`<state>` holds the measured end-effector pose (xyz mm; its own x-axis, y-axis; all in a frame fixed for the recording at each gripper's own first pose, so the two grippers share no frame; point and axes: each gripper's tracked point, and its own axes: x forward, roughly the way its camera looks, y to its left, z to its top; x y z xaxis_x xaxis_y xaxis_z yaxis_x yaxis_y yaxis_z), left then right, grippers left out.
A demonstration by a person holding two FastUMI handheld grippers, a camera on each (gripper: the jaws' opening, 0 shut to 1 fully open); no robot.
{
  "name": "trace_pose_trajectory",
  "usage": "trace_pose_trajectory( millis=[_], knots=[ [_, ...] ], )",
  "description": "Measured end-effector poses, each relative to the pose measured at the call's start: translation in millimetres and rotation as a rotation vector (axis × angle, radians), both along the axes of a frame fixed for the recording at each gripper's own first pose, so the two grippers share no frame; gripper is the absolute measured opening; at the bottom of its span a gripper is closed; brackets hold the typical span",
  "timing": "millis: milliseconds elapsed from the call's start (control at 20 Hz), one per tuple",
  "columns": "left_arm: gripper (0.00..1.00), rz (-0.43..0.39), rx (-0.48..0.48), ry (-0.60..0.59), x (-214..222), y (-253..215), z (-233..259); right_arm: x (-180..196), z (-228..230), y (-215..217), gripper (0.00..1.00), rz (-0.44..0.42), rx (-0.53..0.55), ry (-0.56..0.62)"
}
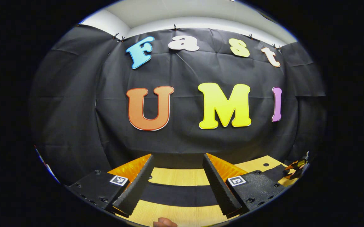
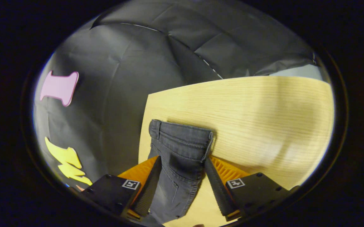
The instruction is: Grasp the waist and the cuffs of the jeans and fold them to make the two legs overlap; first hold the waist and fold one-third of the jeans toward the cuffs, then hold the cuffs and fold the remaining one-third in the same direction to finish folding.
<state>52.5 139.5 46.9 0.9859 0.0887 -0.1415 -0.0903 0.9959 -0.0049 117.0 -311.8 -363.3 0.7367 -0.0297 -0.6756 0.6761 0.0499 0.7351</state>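
Dark grey jeans [image 2: 175, 176] lie flat on the light wooden table [image 2: 264, 110], waistband [image 2: 182, 135] toward the table's far edge. My right gripper [image 2: 183, 158] hovers open over the waist end, one finger on each side of the cloth and neither pressing on it. In the left gripper view, my left gripper [image 1: 178, 156] is open and faces the booth wall, with nothing between its fingers. A dark band of cloth [image 1: 179, 195], apparently the jeans, crosses the table [image 1: 179, 176] beneath them. The other gripper [image 1: 298, 165] peeks in at the far right edge.
The black cloth wall [image 2: 122, 94] hangs close behind the table's far edge. Bare wood stretches to the right of the jeans' waist. A fingertip [image 1: 164, 222] shows at the bottom of the left gripper view.
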Motion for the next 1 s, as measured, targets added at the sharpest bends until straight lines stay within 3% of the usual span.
trace_pose_trajectory(
  millis=[50, 100, 150, 250, 450, 700, 1000],
  knots=[
    [0.89, 0.002, 0.001, 0.004, -1.7, 1.1, -0.9, -1.7, -3.4, -1.6, 0.83, -0.025, 0.015, -0.01],
    [0.99, 0.005, 0.003, 0.011, -4.6, 2.5, -1.9, -6.6, -4.4, -2.0, 0.69, -0.035, 0.024, -0.009],
    [0.99, 0.01, 0.007, 0.015, -7.8, 4.9, -2.6, -13.8, -11.0, -2.4, 0.63, -0.026, 0.008, 0.014],
    [0.99, 0.014, 0.006, 0.027, -11.8, 7.6, -4.1, -17.3, -13.8, -6.1, 0.34, -0.008, -0.015, 0.006],
    [0.99, 0.024, -0.014, 0.05, -17.6, 14.4, -6.8, -17.2, -22.9, -6.8, 0.04, 0.057, -0.176, 0.067],
    [0.99, 0.03, -0.001, 0.052, -23.2, 24.8, -6.1, -15.3, -6.2, -4.8, 0.0, 0.104, -0.256, 0.038],
    [0.99, 0.01, -0.02, 0.053, -21.6, 26.4, -10.2, 5.2, 39.6, 8.9, 0.03, 0.233, -0.465, -0.036]
  ],
)
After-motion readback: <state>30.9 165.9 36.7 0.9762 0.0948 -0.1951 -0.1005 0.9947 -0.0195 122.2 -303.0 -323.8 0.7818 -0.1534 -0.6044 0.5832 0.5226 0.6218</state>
